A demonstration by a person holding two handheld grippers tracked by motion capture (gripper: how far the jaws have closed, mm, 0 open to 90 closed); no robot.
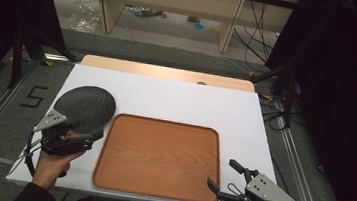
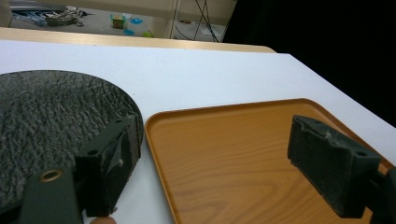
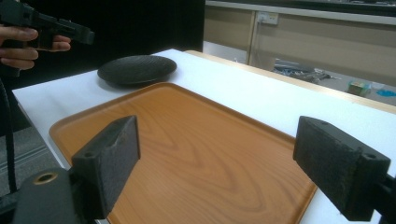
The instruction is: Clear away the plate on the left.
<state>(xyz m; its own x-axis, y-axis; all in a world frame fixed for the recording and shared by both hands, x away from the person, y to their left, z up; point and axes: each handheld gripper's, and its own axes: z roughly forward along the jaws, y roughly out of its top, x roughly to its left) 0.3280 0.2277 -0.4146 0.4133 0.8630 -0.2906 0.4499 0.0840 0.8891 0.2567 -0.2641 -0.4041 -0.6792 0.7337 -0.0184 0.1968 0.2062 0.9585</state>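
A round black textured plate (image 1: 85, 103) lies on the white tabletop at the left, beside an empty wooden tray (image 1: 158, 156) in the middle. My left gripper (image 1: 93, 139), held in a hand, is open at the plate's near edge. In the left gripper view its left jaw overlaps the plate (image 2: 51, 116) rim and its right jaw hangs over the tray (image 2: 224, 149). My right gripper (image 1: 222, 174) is open at the tray's near right corner, its jaws wide apart above the tray (image 3: 196, 149). The plate (image 3: 137, 69) and the left gripper (image 3: 46, 30) show farther off there.
The white board (image 1: 186, 99) rests on a wooden table whose edge (image 1: 169, 73) shows at the back. Beyond it are cables and wooden furniture legs (image 1: 107, 7) on the floor. A taped "5" (image 1: 33, 96) marks the floor at the left. Black curtains stand on both sides.
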